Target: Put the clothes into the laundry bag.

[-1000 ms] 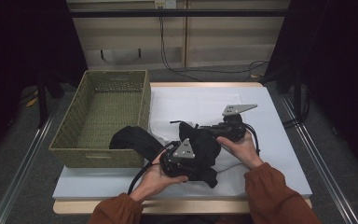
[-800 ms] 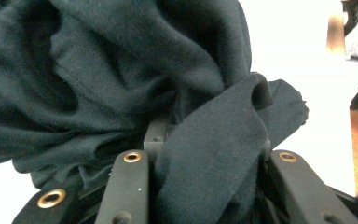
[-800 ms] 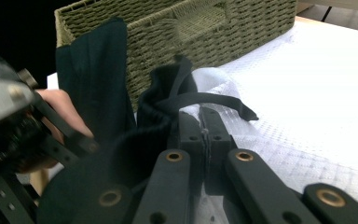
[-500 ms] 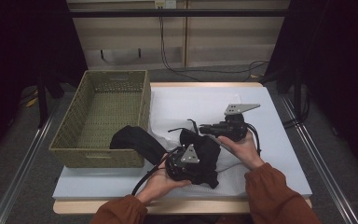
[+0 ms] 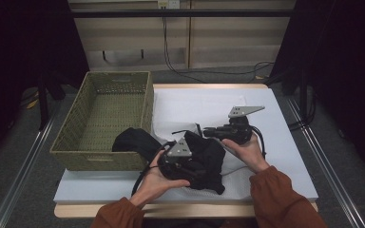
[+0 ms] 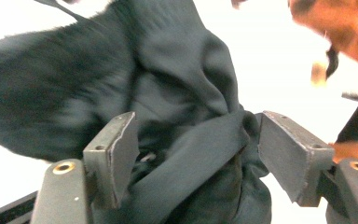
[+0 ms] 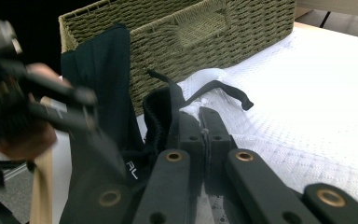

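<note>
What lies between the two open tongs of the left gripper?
In the left gripper view, a fold of the black garment lies between the tongs of the left gripper; they have just been opening and do not press it.

Probably lab: black curtains [image 5: 342, 71], cabled rig table [image 5: 266, 95].

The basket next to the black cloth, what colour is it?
Olive green, woven wicker. The basket shows best in the high view.

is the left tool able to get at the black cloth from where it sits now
Probably yes: the left tool has just been opening, and the black cloth lies bunched right between its jaws, with nothing in the way. The right tool is shut on the cloth's edge.
</note>
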Action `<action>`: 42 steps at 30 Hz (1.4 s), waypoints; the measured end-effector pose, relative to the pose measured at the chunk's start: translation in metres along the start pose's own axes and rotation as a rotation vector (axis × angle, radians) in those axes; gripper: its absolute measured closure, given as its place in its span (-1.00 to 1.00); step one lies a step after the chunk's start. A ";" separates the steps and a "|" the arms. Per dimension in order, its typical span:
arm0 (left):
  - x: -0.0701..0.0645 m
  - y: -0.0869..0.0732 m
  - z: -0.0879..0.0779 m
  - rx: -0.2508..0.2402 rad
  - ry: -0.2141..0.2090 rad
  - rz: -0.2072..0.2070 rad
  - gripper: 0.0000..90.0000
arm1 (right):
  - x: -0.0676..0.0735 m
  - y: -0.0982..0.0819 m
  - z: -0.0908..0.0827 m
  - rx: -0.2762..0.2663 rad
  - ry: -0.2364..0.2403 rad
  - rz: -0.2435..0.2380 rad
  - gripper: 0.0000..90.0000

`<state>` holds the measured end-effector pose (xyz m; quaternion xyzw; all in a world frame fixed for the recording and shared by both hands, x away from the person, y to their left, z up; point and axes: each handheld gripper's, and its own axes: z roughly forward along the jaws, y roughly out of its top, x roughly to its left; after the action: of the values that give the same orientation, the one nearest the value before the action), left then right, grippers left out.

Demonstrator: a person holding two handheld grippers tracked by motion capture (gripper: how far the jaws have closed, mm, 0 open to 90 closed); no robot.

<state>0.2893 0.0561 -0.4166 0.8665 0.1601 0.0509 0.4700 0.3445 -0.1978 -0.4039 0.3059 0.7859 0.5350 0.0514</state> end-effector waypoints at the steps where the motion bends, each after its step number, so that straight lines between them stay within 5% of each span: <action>1: 0.003 0.001 -0.008 -0.021 0.009 -0.005 -0.38 | 0.000 0.000 0.000 0.000 0.001 0.000 0.99; 6: 0.019 0.004 -0.052 -0.089 0.096 -0.023 -0.22 | 0.000 -0.001 0.001 0.002 0.000 0.003 0.99; 8: 0.028 0.002 -0.075 -0.099 0.169 -0.020 -0.15 | 0.000 -0.001 0.001 0.002 -0.001 0.005 0.99; 11: 0.040 -0.003 -0.102 -0.141 0.214 -0.065 -0.10 | 0.000 0.000 0.001 0.002 -0.001 0.001 0.99; 14: 0.052 -0.013 -0.123 -0.131 0.278 -0.112 -0.11 | -0.001 0.000 0.000 0.002 -0.001 0.003 0.99; 18: 0.065 -0.032 -0.136 -0.140 0.359 -0.197 -0.38 | 0.000 0.000 0.001 0.002 -0.003 0.000 0.99; 28: 0.075 -0.045 -0.118 -0.022 0.335 -0.229 -0.47 | 0.000 0.000 0.000 0.003 0.000 -0.002 0.98; 32: 0.075 -0.044 -0.119 -0.033 0.296 -0.224 0.03 | 0.000 0.000 0.000 0.000 0.001 -0.004 0.98; 34: 0.073 -0.040 -0.119 -0.020 0.314 -0.223 0.29 | 0.000 0.000 0.000 -0.001 -0.001 -0.006 0.98; 39: 0.072 -0.039 -0.120 -0.034 0.320 -0.237 0.39 | 0.000 0.000 0.001 0.001 0.000 -0.004 0.98; 42: 0.070 -0.033 -0.121 -0.006 0.338 -0.211 0.45 | 0.000 0.000 0.001 0.001 0.000 -0.003 0.98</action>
<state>0.3191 0.1927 -0.3819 0.8225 0.3267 0.1465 0.4419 0.3449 -0.1972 -0.4041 0.3046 0.7866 0.5346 0.0519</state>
